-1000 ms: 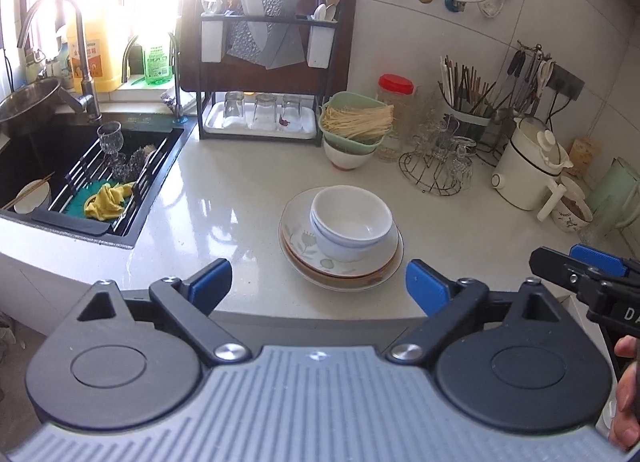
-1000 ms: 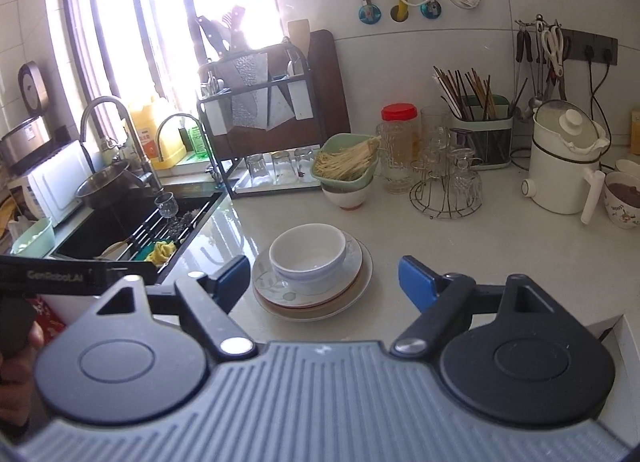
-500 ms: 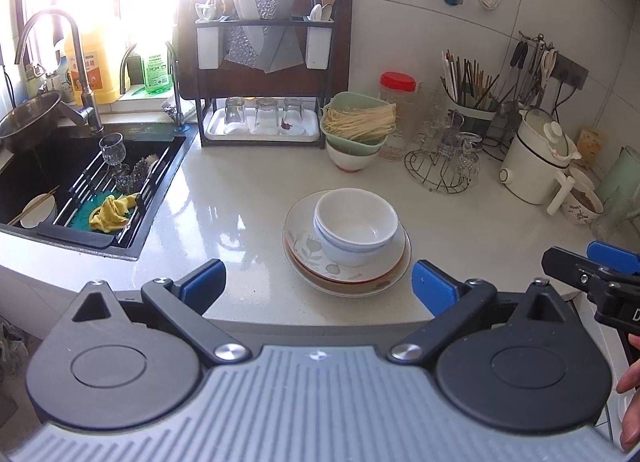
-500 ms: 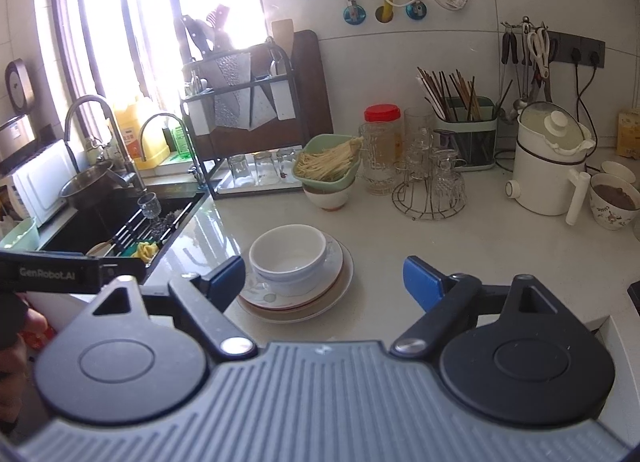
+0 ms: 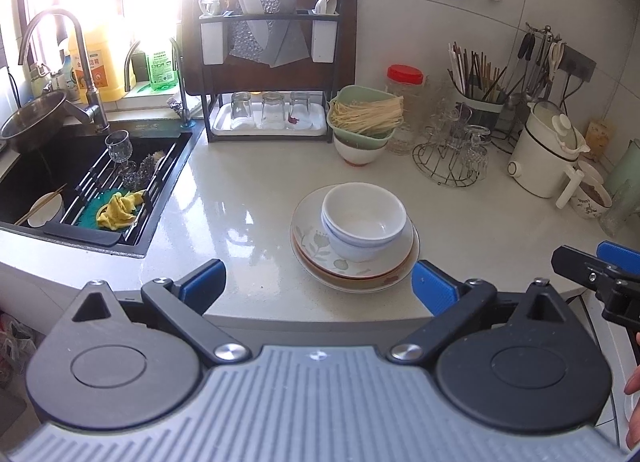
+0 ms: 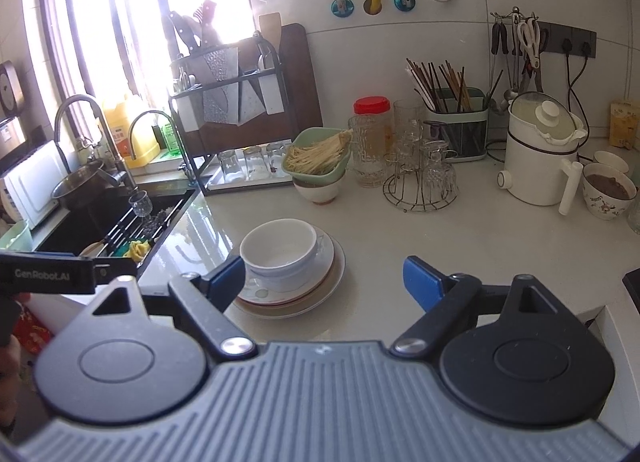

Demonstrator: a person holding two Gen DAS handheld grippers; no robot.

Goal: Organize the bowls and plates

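Two nested white bowls (image 5: 363,220) sit on a stack of plates (image 5: 356,266) with a leaf pattern, on the white counter near its front edge. The bowls (image 6: 280,250) and plates (image 6: 320,286) also show in the right wrist view. My left gripper (image 5: 318,284) is open and empty, hovering in front of the counter edge just short of the stack. My right gripper (image 6: 324,278) is open and empty, just right of the stack, its left fingertip (image 6: 226,278) overlapping the plates' rim. The right gripper's tip also shows in the left wrist view (image 5: 600,262).
A black sink (image 5: 80,182) with a rack, glass and yellow cloth lies left. A dish rack (image 5: 272,62) with upturned glasses stands at the back. A green bowl of noodles (image 5: 366,116), glass stand (image 5: 452,158), chopstick holder (image 5: 480,98) and white kettle (image 5: 548,154) line the back right.
Both grippers have drifted slightly back and shifted their view; the plate stack sits a little further right in the left wrist view. Both jaws stay open.
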